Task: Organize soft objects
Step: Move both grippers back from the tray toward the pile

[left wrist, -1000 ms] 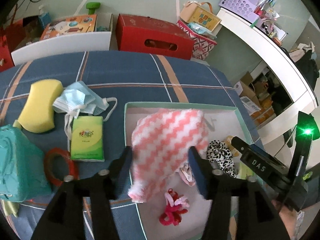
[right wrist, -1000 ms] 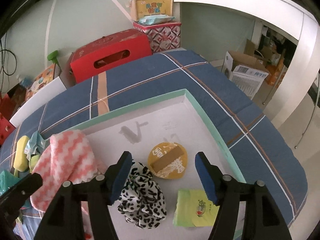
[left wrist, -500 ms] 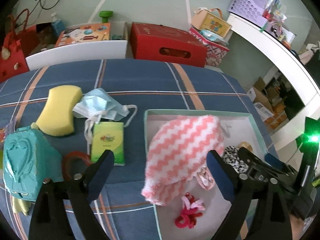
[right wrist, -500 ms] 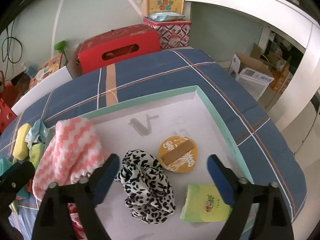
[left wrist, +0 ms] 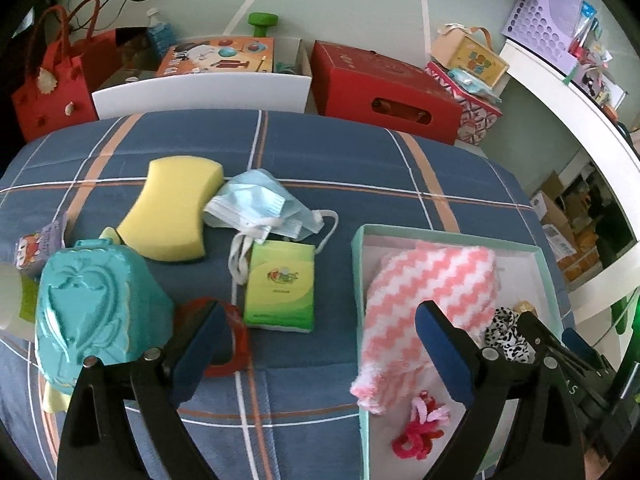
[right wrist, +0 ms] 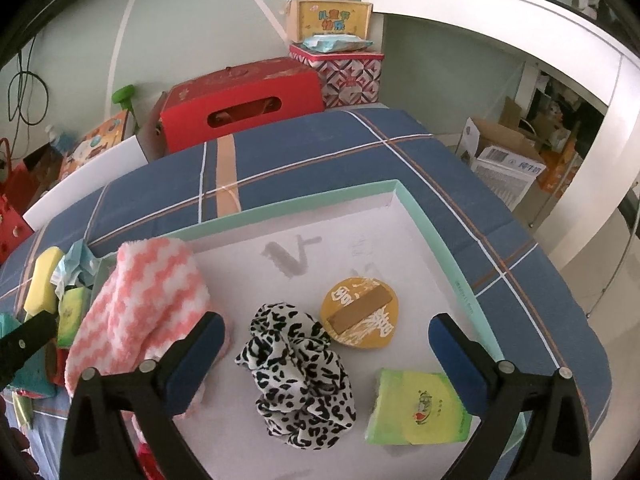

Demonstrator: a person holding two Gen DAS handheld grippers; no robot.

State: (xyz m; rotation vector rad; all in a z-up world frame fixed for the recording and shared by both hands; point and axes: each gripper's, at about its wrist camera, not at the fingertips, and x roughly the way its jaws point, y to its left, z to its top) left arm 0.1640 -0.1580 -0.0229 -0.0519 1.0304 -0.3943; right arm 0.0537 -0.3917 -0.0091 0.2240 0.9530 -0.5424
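While both grippers are hovering with fingers spread wide and holding nothing, the pink-and-white towel is lying in the box, draped over its left rim. The left gripper is hanging over that rim; the right gripper is hanging inside the box, above the leopard scrunchie. Left of the box, a green tissue pack, face mask and yellow sponge are lying on the blue cloth.
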